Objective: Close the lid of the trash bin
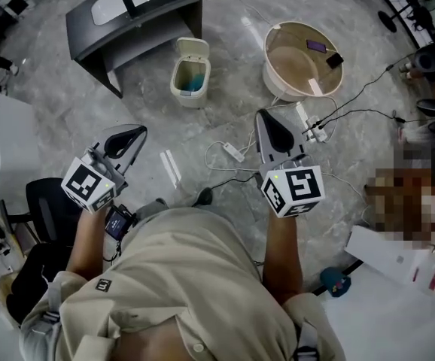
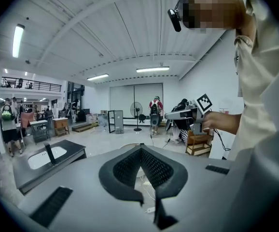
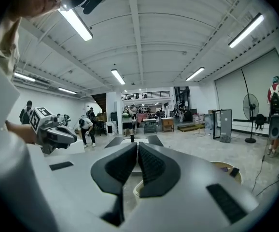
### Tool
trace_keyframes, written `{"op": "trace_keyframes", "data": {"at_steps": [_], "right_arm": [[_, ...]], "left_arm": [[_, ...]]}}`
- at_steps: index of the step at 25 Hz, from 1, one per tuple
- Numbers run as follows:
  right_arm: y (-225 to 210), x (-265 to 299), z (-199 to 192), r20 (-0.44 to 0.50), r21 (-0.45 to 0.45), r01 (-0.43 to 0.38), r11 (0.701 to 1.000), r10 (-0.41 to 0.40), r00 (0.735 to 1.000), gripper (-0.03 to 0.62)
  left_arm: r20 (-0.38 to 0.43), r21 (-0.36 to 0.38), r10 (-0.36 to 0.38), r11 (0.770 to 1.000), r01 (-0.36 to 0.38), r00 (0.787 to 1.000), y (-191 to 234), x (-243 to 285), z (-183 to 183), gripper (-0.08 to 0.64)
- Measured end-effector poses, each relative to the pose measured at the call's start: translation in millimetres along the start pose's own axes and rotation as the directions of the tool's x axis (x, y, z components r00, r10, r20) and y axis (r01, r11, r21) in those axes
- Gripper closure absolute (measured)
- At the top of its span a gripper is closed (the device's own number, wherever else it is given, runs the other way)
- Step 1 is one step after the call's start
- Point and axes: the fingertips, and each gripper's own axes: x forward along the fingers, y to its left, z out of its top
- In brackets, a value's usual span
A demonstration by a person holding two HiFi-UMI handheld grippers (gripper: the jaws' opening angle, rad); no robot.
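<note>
A small cream trash bin stands on the grey floor, its lid tipped up and open over a blue liner. My left gripper hovers well short of it, to its lower left, with its fingertips together and nothing held. My right gripper is to the bin's right, also shut and empty. In the right gripper view a cream rim, probably the bin, shows just below the jaws. The left gripper view shows only floor cables between the pads, with the bin hidden.
A dark table with a white sink stands just behind the bin. A round beige tub holding small items sits to the right. Cables and a power strip lie near the right gripper. An office chair is at the left.
</note>
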Motion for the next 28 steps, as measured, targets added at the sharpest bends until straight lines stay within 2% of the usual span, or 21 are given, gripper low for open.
{"op": "trace_keyframes", "data": {"at_steps": [4,9,15,20,28], "right_arm": [[-5.4,-0.8,-10.8,-0.014,0.015,0.009,1.000,-0.008,1.000,0.566],[-27.5,-4.7,-15.6,-0.029,0.026,0.068,0.997,-0.067,0.997,0.566],[-48.9,18.6,-15.8,-0.056,0.011,0.171,0.985,-0.170,0.984,0.566],[-62.9,45.9,-0.3,-0.072,-0.001,0.283,0.959,-0.282,0.957,0.566],[-75.2,88.5,25.2,-0.094,-0.035,0.420,0.907,-0.422,0.902,0.566]], "left_arm": [[-0.003,0.015,-0.041,0.999,0.041,0.999,-0.2,22.3,5.0,0.546],[0.000,0.024,-0.097,0.995,0.097,0.995,4.1,50.3,10.6,0.546],[0.027,0.014,-0.189,0.982,0.189,0.982,43.3,91.5,5.3,0.546],[0.051,0.003,-0.273,0.962,0.273,0.961,93.8,123.7,7.4,0.546],[0.087,0.007,-0.400,0.916,0.401,0.913,162.0,164.9,11.8,0.546]]}}
